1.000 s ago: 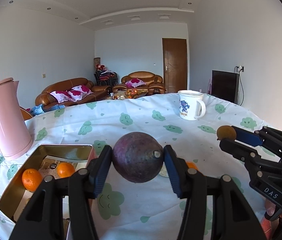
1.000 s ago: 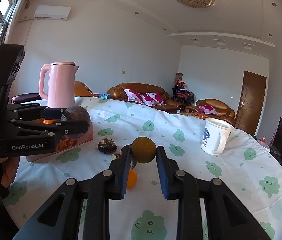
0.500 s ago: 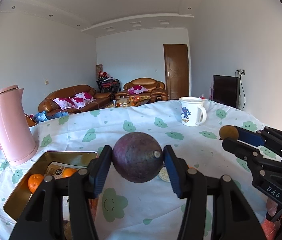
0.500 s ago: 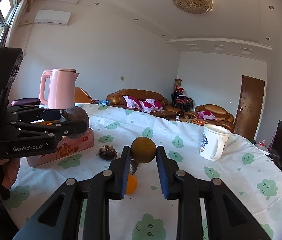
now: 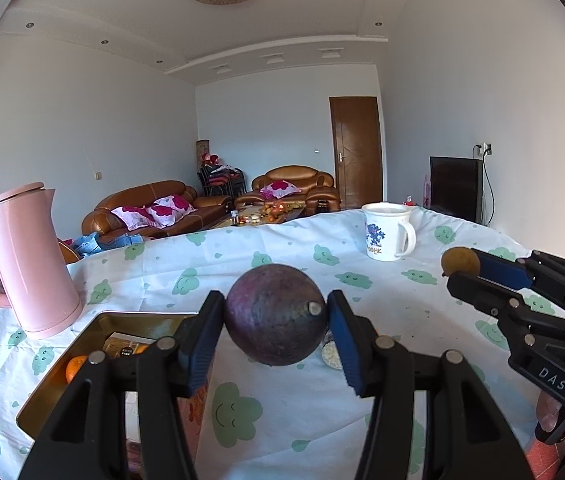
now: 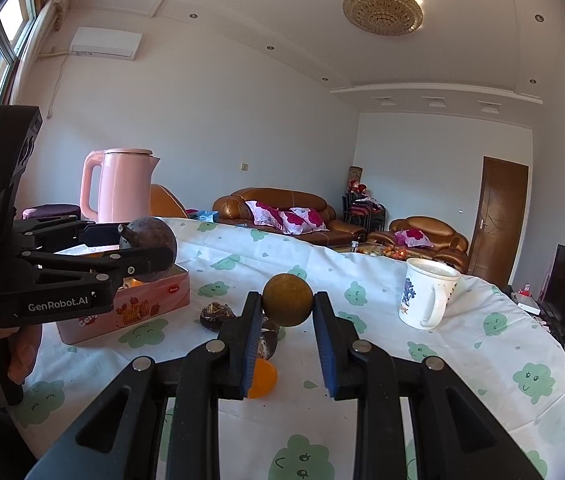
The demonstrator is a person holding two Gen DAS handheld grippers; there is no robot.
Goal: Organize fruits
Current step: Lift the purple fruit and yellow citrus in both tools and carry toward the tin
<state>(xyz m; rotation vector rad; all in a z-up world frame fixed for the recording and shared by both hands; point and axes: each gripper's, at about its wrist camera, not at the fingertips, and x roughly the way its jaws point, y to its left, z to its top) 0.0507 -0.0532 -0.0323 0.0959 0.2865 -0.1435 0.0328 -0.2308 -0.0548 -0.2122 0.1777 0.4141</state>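
2 grippers (image 5: 276, 316) (image 6: 287, 306), 2 fruits (image 5: 274, 314) (image 6: 287, 300) clamped

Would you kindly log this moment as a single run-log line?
left claw: shut on purple passion fruit | right claw: shut on brown round fruit | both held above table | pink tin: open, oranges inside

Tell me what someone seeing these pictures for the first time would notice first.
Most striking is the dark purple fruit clamped in the left gripper, held in the air beside the open tin with oranges inside. Next is the small brown fruit pinched in the right gripper above the cloud-print tablecloth. The tall pink kettle stands at the table's far left edge.
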